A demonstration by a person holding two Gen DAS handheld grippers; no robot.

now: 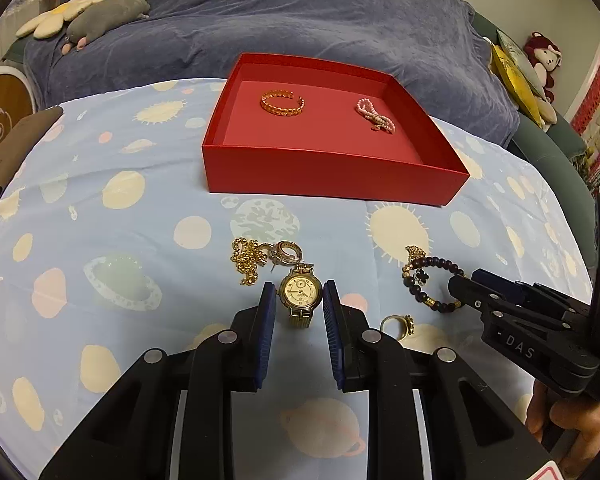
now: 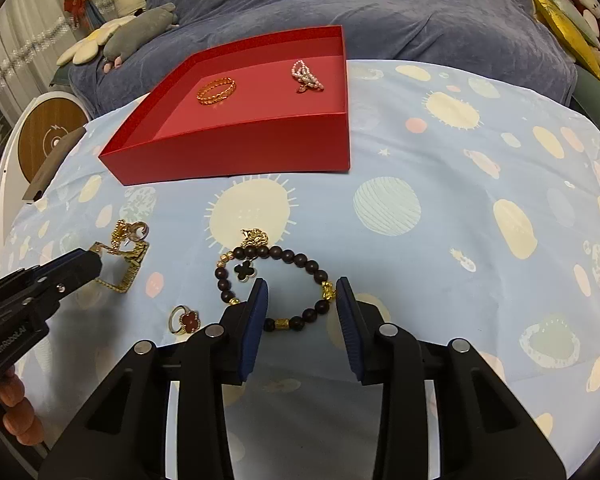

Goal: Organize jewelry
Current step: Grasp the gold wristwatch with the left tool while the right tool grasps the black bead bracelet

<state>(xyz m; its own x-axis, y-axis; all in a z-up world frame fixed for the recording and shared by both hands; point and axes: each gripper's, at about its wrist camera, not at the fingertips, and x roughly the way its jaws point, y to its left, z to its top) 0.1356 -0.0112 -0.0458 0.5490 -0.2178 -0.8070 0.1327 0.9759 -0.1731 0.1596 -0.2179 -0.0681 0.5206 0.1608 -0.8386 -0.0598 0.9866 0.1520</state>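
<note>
The left gripper (image 1: pixel 299 300) is clamped on the gold watch (image 1: pixel 300 295), near the red box (image 1: pixel 332 178). The right gripper (image 2: pixel 302 294) stands apart around the dark bead bracelet (image 2: pixel 300 258) on the cloth (image 2: pixel 420 160).

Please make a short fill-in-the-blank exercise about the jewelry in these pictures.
1. The open red cardboard box holds ___ pieces of jewelry.
2. The gold wristwatch sits between the fingers of the ___ gripper.
3. The dark beaded bracelet lies ___ the box, on the cloth.
4. The ring with the red clover lies on the ___ cloth.

Missing words: two; left; outside; planet-patterned
</note>
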